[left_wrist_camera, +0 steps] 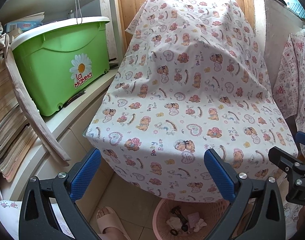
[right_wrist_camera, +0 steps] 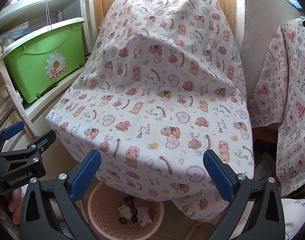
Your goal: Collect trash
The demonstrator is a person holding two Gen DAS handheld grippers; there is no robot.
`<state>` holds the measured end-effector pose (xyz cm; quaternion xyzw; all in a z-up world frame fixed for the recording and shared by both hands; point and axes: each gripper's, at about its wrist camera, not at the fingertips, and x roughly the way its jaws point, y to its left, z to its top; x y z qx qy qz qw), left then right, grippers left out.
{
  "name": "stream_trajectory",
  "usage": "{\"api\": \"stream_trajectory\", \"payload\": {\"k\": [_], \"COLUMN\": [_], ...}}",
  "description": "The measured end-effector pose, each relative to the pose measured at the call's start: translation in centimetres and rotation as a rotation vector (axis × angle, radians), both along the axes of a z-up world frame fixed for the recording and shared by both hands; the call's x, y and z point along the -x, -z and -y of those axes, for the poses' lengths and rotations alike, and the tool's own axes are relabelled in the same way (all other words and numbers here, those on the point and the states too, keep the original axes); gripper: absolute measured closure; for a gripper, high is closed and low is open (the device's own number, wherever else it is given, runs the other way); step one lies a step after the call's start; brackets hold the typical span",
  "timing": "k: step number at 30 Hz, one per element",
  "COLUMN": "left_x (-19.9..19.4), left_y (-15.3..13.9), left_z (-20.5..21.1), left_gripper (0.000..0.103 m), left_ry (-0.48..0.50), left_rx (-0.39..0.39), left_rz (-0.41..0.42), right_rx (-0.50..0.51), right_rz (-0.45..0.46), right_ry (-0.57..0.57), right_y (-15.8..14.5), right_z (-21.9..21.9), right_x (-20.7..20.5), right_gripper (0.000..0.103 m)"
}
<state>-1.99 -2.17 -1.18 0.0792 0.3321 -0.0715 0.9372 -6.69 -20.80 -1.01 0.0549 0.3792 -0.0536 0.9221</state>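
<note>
Left wrist view: left gripper [left_wrist_camera: 152, 172] fingers spread, empty, above pink basket [left_wrist_camera: 162, 210] (crumpled scraps inside). Right gripper [right_wrist_camera: 152, 172] likewise spread, empty, over bear-print cloth [right_wrist_camera: 152, 80].

Bear-print cloth [left_wrist_camera: 192, 92] draped over surface; green bin [left_wrist_camera: 58, 68] on shelf beside.

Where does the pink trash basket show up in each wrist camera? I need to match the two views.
Left wrist view: the pink basket sits at the bottom edge, right of centre, under the bear-print cloth.
Right wrist view: the pink basket sits at the bottom, left of centre, under the same cloth.
Shared landmark: the green box with the daisy sticker, upper left in both.
</note>
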Motion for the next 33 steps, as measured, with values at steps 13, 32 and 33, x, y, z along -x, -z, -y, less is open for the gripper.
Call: {"api": "stream_trajectory", "payload": {"k": [13, 32, 33], "left_x": [0.1, -2.4, -2.5], "left_y": [-0.2, 2.2, 2.4], "left_z": [-0.9, -1.9, -1.8], "left_gripper": [0.001, 0.001, 0.001], "left_ry": [0.002, -0.022, -0.028], "left_rx": [0.023, 0.029, 0.014], "left_rz": [-0.012, -0.128, -0.123], "right_rx": [-0.009, -0.012, -0.016], "right_rz": [-0.005, -0.077, -0.084], "right_ry": [-0.013, -0.049, -0.051], "right_y": [0.1, 1.6, 1.8], "right_z": [-0.5, -1.5, -1.5], "right_x": [-0.1, -1.9, -2.0], "right_gripper": [0.0, 0.0, 0.0]}}
